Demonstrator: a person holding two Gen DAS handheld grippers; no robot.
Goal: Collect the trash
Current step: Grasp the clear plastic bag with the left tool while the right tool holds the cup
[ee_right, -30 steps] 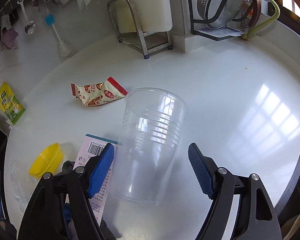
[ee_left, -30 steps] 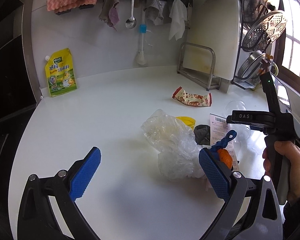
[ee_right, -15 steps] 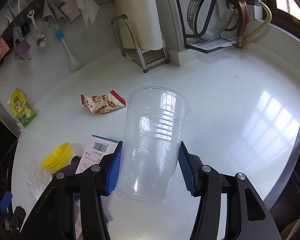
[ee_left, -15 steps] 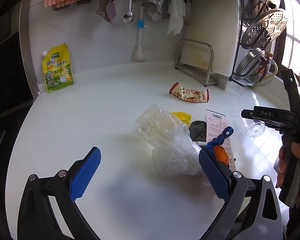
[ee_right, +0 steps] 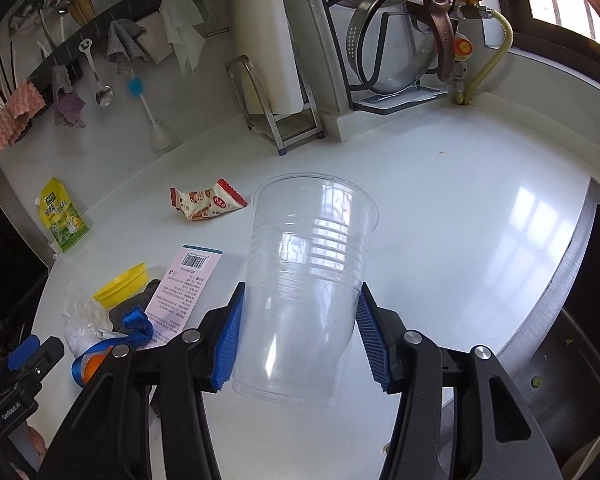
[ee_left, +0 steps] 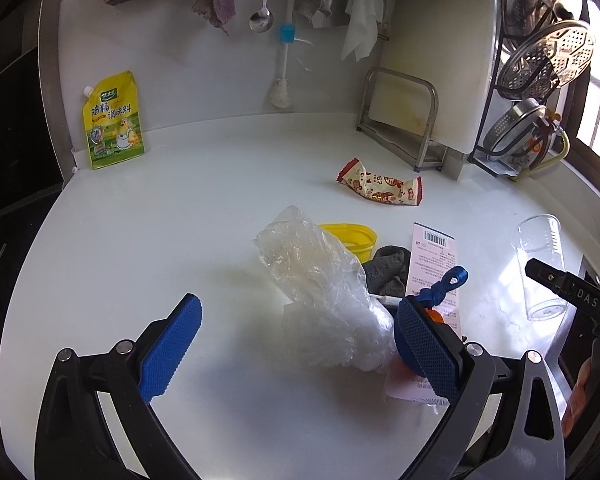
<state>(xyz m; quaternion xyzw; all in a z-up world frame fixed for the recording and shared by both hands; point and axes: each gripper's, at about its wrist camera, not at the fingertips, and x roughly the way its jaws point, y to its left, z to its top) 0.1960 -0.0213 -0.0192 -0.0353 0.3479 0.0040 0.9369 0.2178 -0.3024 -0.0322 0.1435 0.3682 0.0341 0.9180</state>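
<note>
Our left gripper (ee_left: pixel 296 346) hangs wide open and empty beside the plastic bag (ee_left: pixel 324 292). Since a second ago our right gripper (ee_right: pixel 298 338) has closed on the clear cup (ee_right: pixel 308 280) and lifted it; counter (ee_right: pixel 460 200) rightward lies open to the dark edge.

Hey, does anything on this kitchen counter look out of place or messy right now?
Yes. Trash litters the white counter: a crumpled clear plastic bag, a torn snack wrapper, a barcoded paper slip and a yellow lid. The right hand-held gripper grips a clear plastic cup.
</note>
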